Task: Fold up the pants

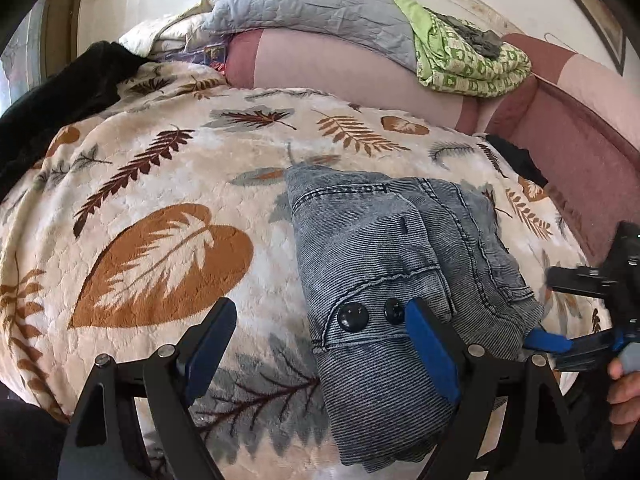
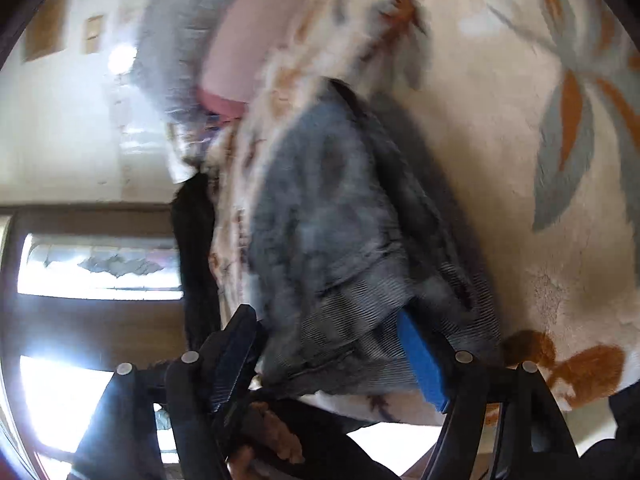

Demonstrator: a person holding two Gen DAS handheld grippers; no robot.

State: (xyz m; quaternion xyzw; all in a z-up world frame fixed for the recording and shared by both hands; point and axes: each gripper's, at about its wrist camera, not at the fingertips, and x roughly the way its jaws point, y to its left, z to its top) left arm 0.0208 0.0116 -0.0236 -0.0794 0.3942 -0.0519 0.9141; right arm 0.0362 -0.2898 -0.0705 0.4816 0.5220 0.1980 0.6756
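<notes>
The pants (image 1: pixel 384 272) are grey-blue denim, folded into a compact bundle with two black buttons showing, lying on a leaf-patterned blanket (image 1: pixel 168 200). My left gripper (image 1: pixel 320 320) is open above the bundle's near left edge, its right pad over the denim. My right gripper (image 1: pixel 560 312) shows at the right edge of the left wrist view, open, its blue pad at the bundle's right side. In the blurred, rotated right wrist view the pants (image 2: pixel 328 220) lie between the open fingers of the right gripper (image 2: pixel 328 340); whether the pads touch the cloth is unclear.
A black garment (image 1: pixel 60 100) lies at the blanket's far left. A grey quilted pillow (image 1: pixel 312 4) and a green patterned cloth (image 1: pixel 468 60) rest on the pink headboard (image 1: pixel 580 152) behind. A window (image 2: pixel 100 268) shows in the right wrist view.
</notes>
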